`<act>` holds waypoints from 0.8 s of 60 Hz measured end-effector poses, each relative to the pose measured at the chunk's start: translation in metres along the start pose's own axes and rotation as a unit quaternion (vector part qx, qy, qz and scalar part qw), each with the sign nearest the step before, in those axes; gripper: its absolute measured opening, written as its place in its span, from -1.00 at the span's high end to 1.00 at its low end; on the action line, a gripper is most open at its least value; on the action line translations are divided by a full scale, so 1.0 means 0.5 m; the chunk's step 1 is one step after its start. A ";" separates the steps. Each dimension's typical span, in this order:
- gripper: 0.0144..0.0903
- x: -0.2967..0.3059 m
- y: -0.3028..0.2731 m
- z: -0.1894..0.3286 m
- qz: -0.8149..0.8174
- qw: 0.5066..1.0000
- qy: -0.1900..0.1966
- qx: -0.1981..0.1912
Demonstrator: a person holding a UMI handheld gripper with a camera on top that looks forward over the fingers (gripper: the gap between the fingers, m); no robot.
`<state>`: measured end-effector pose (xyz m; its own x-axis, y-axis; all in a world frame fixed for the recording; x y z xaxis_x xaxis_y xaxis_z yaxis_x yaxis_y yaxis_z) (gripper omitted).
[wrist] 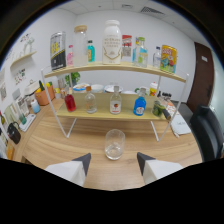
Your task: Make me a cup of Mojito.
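The jaws [114,164] are released and hold nothing. Just ahead of them, centred on their gap, a clear glass [115,144] stands upright on the counter [60,142]; it appears nearly empty. Judgement: mixing has barely started. Beyond, the two-tier shelf [115,111] carries bottles, all apparently untouched.

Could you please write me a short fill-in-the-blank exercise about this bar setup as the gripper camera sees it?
1. The clear glass stands on the wooden table, just ahead of the gripper, whose fingers are ____.
2. The glass looks ____ of liquid.
3. The large white bottle stands on the ____ tier of the shelf.
4. The bottle with blue liquid stands on the ____ tier.

Missing words: open; empty; upper; lower
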<state>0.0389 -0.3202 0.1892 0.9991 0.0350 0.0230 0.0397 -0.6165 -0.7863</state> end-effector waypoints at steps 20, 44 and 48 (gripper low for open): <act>-0.89 -0.003 0.056 -0.039 0.009 1.000 0.003 -0.019; -0.89 0.192 0.080 -0.040 0.017 0.999 0.022 -0.031; -0.89 0.226 0.050 -0.017 0.012 1.000 0.017 -0.021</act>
<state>0.1532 -0.3384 0.1777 0.9996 -0.0063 0.0261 0.0157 -0.6499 -0.7599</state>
